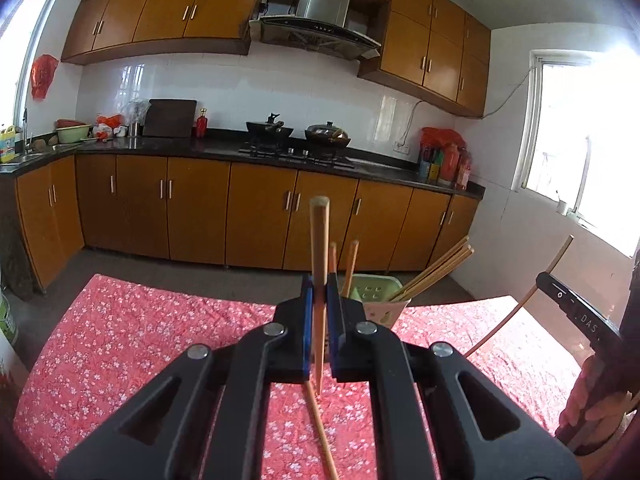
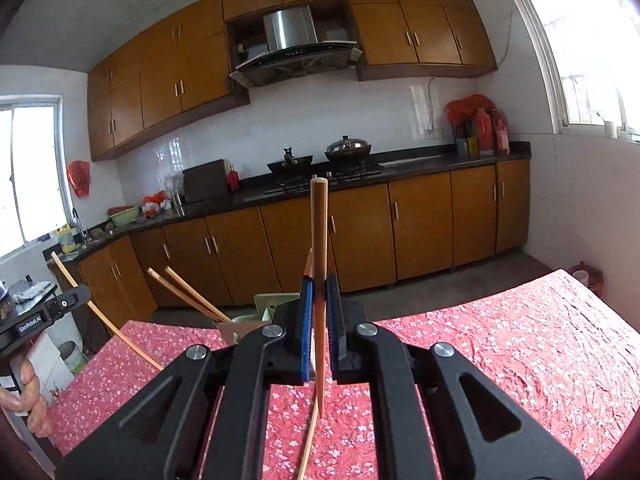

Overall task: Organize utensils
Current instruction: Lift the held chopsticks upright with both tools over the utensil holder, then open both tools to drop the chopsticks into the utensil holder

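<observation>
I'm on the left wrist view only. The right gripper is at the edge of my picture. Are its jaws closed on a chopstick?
Observer: Yes. The right gripper has its jaws shut on a chopstick, which stands nearly upright.
Operator: Anything on the table under it?
Observer: A second chopstick appears to lie on the red cloth just below those jaws.

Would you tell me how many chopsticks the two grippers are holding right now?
2: one chopstick upright in the left gripper, another in the right gripper. Others stand in the green holder.
</observation>
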Available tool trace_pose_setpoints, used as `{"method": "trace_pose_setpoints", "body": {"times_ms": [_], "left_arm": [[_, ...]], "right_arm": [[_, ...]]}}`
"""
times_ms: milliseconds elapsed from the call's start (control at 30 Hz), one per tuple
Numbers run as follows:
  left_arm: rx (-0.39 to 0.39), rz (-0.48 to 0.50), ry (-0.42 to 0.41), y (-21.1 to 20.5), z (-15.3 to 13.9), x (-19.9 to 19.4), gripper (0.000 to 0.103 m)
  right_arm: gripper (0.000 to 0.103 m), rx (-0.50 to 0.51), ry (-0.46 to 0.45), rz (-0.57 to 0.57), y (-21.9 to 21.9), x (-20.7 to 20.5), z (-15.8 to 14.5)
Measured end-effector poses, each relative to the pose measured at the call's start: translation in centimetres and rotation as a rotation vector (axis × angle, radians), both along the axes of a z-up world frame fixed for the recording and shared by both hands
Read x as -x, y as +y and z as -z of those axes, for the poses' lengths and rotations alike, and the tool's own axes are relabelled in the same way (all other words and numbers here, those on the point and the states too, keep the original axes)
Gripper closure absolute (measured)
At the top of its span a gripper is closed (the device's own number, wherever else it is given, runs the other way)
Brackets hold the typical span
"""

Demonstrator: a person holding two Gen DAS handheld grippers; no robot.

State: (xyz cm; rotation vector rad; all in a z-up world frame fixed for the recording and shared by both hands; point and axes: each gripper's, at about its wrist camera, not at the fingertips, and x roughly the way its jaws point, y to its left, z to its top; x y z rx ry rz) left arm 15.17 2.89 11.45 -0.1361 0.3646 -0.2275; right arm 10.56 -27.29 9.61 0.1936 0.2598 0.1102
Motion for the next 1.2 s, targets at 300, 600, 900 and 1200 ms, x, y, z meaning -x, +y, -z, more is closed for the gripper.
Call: {"method": "trace_pose_setpoints", "body": {"times_ms": [300,600,900,1200], "left_arm": [[0.07,-0.005,-0.139,-3.5,-5.0,-2.9,0.095],[0.047,-0.037,-0.205,-5.9,-5.6,-7.5,0.095],[0.019,-0.044,-0.183,-6.9,-2.2,-11.9,0.095],[0.028,-0.065,-0.129,-6.1,-0.9,-12.9,0.085]], "right_arm": [[0.096,-0.045,-0.145,-0.037,0.7,-1.7,-4.2],[0.095,-0.029,-0.201,-0.041,2.2,-5.9,-4.2],[0.095,-0.047,-0.133,-0.059,2.7,-9.9,-1.0],[0.092,-0.041,-0.089,-0.059,1.8,-8.6,-0.3]]}}
